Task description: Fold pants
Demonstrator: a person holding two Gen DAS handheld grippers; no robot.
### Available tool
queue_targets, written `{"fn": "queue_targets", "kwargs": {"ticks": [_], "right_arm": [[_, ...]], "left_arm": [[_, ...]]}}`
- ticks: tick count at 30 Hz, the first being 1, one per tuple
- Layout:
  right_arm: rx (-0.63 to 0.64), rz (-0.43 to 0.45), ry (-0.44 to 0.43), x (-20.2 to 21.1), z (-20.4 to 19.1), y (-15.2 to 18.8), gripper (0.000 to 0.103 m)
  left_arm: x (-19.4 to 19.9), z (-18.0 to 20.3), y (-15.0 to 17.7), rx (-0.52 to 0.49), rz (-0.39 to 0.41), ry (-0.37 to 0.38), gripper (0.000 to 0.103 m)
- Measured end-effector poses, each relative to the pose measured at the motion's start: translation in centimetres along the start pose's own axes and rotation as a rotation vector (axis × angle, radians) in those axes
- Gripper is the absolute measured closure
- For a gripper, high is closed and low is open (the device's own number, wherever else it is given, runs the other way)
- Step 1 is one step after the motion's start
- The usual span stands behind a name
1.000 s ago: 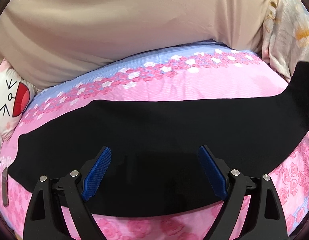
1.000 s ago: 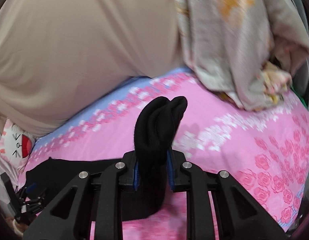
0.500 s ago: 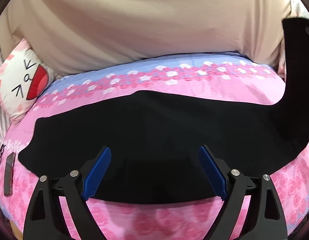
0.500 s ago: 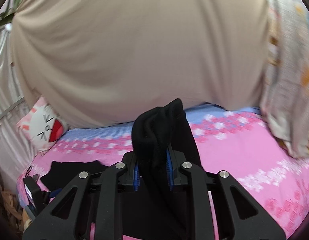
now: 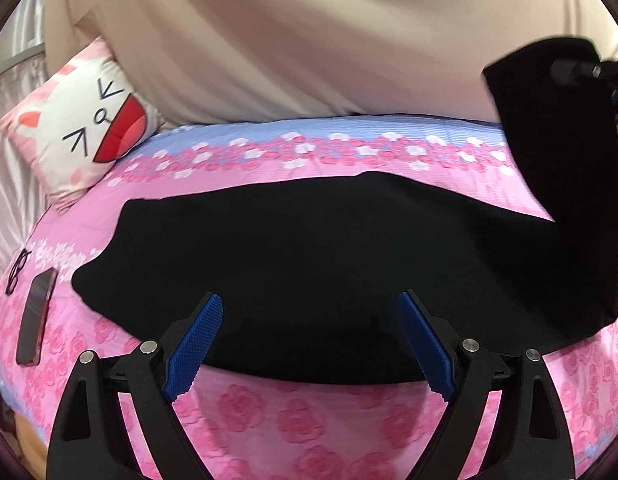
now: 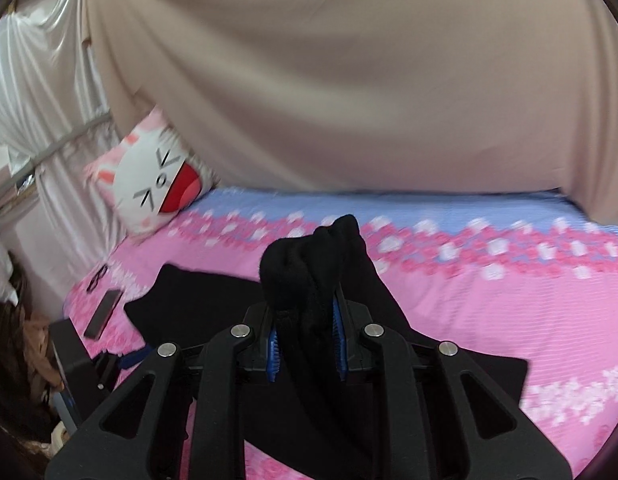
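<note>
Black pants (image 5: pixel 309 256) are lying along the pink bed (image 5: pixel 349 160), long axis running left to right. Right tongs (image 6: pixel 305 344) are pinching one end, bunched and lifted at the right. Left tongs (image 5: pixel 309 344) are hanging spread and empty over the near edge. Only the left view is showing the full length; only the right view is showing the grip.

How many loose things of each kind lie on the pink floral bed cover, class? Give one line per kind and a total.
Black pants: 1
Cat-face pillow: 1
Phone: 1
Pair of glasses: 1
Total: 4
</note>
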State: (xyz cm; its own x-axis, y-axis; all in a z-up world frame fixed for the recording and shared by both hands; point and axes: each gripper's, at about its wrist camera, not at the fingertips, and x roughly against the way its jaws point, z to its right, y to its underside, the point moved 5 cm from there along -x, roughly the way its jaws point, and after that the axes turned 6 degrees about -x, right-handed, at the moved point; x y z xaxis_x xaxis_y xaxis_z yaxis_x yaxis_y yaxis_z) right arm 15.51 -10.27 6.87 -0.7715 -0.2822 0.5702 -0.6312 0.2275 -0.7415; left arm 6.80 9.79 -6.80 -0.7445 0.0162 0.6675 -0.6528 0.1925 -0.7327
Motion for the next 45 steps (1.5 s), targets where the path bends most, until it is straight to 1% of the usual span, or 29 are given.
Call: {"fn": "queue_targets", "kwargs": {"ticks": [4, 8, 15, 21, 23, 24, 25, 26, 27, 29, 30, 31, 33, 35, 37, 39, 40, 41, 42, 43, 44, 45], "right_arm": [[0.012, -0.087, -0.021, -4.0, -1.7, 2.4, 0.083], [0.008, -0.154, -0.033, -6.4, -2.3, 4.8, 0.083], [-0.001, -0.214, -0.038, -8.6, -2.6, 6.9, 0.083], [-0.007, -0.304, -0.054, -10.8, -2.8, 10.3, 0.083], [0.019, -0.339, -0.053, -11.5, -3.0, 11.6, 0.08], [0.038, -0.358, -0.054, -11.7, -3.2, 12.3, 0.074], [0.055, -0.36, -0.068, -11.6, -3.4, 12.9, 0.064], [0.056, -0.349, -0.089, -11.1, -3.6, 13.0, 0.059], [0.048, -0.34, -0.106, -10.4, -3.8, 13.0, 0.056], [0.006, -0.288, -0.143, -8.4, -3.6, 12.1, 0.056], [-0.008, -0.264, -0.148, -7.6, -3.2, 11.5, 0.057], [-0.016, -0.233, -0.126, -6.7, -2.4, 10.8, 0.061], [-0.034, -0.181, -0.038, -5.6, 0.1, 9.3, 0.066], [-0.081, -0.166, 0.019, -5.2, 2.5, 8.5, 0.071], [-0.129, -0.157, 0.042, -4.9, 4.4, 8.2, 0.071], [-0.115, -0.183, 0.065, -5.8, 5.5, 8.5, 0.071], [-0.104, -0.228, 0.104, -7.4, 6.8, 9.2, 0.073], [-0.113, -0.254, 0.143, -8.5, 8.4, 9.8, 0.077], [-0.149, -0.251, 0.131, -9.2, 9.8, 9.9, 0.083], [-0.242, -0.228, 0.073, -8.9, 10.9, 9.5, 0.088], [-0.288, -0.22, 0.068, -8.3, 11.3, 9.1, 0.087], [-0.287, -0.19, 0.07, -7.6, 11.1, 8.5, 0.082]], "left_arm": [[-0.4, -1.5, 0.5, 0.02, -0.012, -0.015, 0.016], [-0.6, -2.5, 0.6, 0.029, -0.015, -0.024, 0.016], [-1.4, -3.5, 0.4, 0.04, -0.028, -0.036, 0.016], [-1.9, -4.4, 0.2, 0.051, -0.036, -0.042, 0.016], [-2.1, -4.6, 0.2, 0.055, -0.04, -0.044, 0.016], [-2.3, -4.8, 0.3, 0.059, -0.046, -0.041, 0.016], [-2.4, -4.9, 0.3, 0.063, -0.051, -0.038, 0.016], [-2.4, -5.1, 0.4, 0.069, -0.057, -0.034, 0.016], [-2.5, -5.5, 0.5, 0.078, -0.063, -0.034, 0.016], [-2.5, -6.3, 0.5, 0.092, -0.063, -0.042, 0.016], [-2.4, -6.4, 0.5, 0.095, -0.06, -0.045, 0.016], [-2.3, -6.5, 0.3, 0.095, -0.056, -0.047, 0.016], [-2.2, -6.3, -0.4, 0.085, -0.044, -0.048, 0.016], [-1.8, -5.6, -1.3, 0.072, -0.023, -0.036, 0.016], [-1.4, -4.0, -2.5, 0.046, 0.008, -0.005, 0.016], [-1.6, -1.8, -3.5, 0.006, 0.025, 0.039, 0.015], [-2.3, -0.3, -3.9, -0.015, 0.023, 0.067, 0.014], [-2.9, 0.7, -4.1, -0.03, 0.016, 0.081, 0.014], [-4.2, 2.1, -4.2, -0.053, -0.005, 0.081, 0.014], [-5.7, 3.2, -4.1, -0.086, -0.026, 0.057, 0.014], [-7.1, 3.9, -3.8, -0.116, -0.05, 0.005, 0.014], [-7.9, 4.3, -3.6, -0.134, -0.066, -0.037, 0.014]]}}
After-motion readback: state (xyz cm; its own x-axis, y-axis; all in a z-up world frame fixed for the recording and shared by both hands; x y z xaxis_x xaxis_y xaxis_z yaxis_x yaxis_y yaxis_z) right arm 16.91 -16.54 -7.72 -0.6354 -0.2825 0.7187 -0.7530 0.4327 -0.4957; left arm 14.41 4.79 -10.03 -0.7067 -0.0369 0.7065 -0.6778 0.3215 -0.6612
